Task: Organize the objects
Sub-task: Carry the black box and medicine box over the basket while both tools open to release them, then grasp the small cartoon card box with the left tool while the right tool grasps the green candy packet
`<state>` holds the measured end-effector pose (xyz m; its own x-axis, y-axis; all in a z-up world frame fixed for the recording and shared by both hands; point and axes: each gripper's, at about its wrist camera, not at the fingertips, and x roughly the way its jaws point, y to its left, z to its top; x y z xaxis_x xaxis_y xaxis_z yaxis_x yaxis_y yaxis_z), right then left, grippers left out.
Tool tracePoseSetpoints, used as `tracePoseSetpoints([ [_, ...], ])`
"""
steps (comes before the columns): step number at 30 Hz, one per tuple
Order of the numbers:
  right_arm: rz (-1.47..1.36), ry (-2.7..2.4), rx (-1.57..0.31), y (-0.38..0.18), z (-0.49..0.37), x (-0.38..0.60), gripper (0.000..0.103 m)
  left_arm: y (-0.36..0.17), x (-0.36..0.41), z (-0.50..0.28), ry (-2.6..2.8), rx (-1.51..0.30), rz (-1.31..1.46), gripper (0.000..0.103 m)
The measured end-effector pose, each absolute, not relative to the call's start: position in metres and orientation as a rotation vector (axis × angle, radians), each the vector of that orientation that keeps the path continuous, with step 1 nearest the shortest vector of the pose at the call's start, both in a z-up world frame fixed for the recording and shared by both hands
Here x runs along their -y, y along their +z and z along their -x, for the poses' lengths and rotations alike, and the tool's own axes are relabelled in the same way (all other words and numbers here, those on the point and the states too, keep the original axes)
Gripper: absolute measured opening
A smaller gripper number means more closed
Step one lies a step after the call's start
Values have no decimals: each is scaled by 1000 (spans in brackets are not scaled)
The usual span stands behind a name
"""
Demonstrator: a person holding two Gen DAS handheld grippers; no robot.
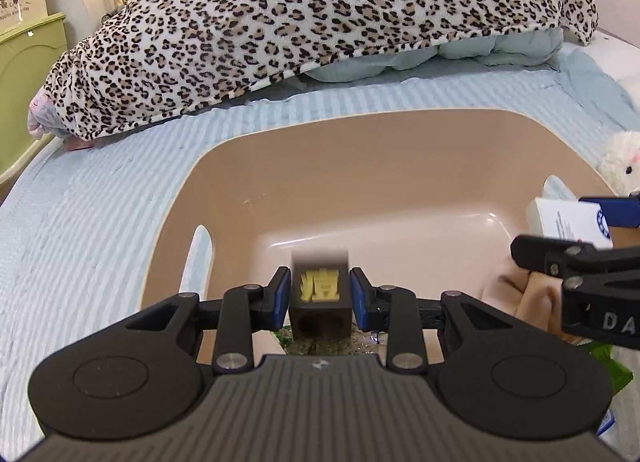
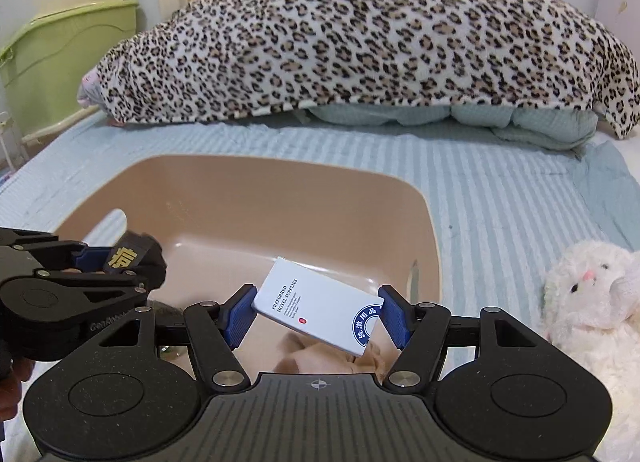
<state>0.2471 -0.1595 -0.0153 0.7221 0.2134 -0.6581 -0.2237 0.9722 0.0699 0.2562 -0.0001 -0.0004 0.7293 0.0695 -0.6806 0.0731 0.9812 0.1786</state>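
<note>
Right wrist view: right gripper (image 2: 318, 312) jaws pinch a light, crushable white cardboard box (image 2: 320, 308) by its ends; left gripper (image 1: 320, 294) jaws clamp a rigid dark block (image 1: 320, 298) over the tan plastic basin (image 1: 360, 133).

A bed (image 2: 500, 197) spread with a pale blue striped quilted sheet carries a tan rectangular plastic basin (image 2: 280, 177) near its front, a fluffy white plush rabbit (image 2: 592, 302) just beside the basin, and a heaped leopard-print fleece blanket (image 2: 360, 45) farther back.
</note>
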Motion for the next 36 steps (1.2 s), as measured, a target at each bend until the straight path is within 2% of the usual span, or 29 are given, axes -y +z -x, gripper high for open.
tracePoseSetpoints([
  [1, 17, 245, -731, -16, -247, 160, 66, 1, 0, -255, -3, -753, -193, 36],
  [2, 17, 249, -733, -15, -247, 161, 70, 3, 0, -253, -4, -755, -186, 46],
  [3, 14, 253, -727, -12, -245, 162, 71, 5, -1, -250, -5, -754, -178, 64],
  [5, 8, 261, -708, -3, -237, 167, 77, 12, -1, -240, -4, -726, -176, 81],
  [6, 9, 261, -700, 1, -232, 169, 80, 15, -1, -235, 0, -713, -180, 84],
  [10, 7, 262, -661, 22, -211, 180, 103, 24, -4, -220, 19, -703, -192, 85],
  [16, 17, 251, -682, 34, -178, 204, 103, 38, -11, -188, 12, -699, -168, 87],
  [23, 68, 223, -740, 25, -150, 225, 103, 44, -8, -149, -8, -719, -187, 95],
  [30, 85, 234, -839, -11, -129, 236, 103, 23, -2, -122, -41, -782, -201, 95],
  [36, 130, 261, -876, -20, -125, 238, 103, -3, -4, -114, -79, -856, -207, 95],
])
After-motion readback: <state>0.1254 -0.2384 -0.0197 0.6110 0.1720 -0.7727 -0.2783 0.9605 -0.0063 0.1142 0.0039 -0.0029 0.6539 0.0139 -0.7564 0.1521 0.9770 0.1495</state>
